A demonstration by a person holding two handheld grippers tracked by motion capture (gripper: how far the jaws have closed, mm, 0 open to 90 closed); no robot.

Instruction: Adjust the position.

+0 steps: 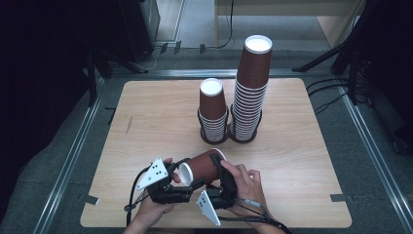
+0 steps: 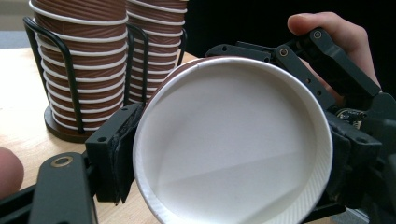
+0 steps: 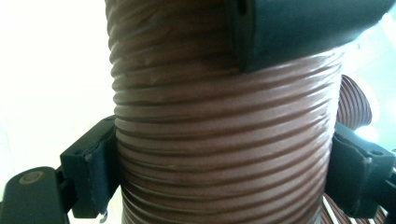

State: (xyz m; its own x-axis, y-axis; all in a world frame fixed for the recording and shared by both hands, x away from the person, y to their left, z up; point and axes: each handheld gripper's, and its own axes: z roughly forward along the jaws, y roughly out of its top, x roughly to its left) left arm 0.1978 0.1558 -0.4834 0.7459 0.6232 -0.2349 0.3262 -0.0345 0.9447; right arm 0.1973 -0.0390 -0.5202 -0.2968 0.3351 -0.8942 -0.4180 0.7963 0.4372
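I have one brown cup [image 1: 203, 167] lying sideways above the counter's [image 1: 146, 122] near edge, my left hand-held gripper [image 1: 181, 181] clamped at its white base and my right hand-held gripper [image 1: 220, 171] closed around its ribbed wall. Two cup stacks [image 1: 251, 97] stand near the far edge.

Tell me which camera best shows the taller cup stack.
The high view: the taller cup stack shows whole, upside down in its black holder at the table's far side. The left gripper view catches only its lower cups behind the held cup. The right gripper view shows mostly the held cup's ribbed side.

Light wooden table [image 1: 302, 161] on grey floor [image 1: 375, 161], dark surroundings
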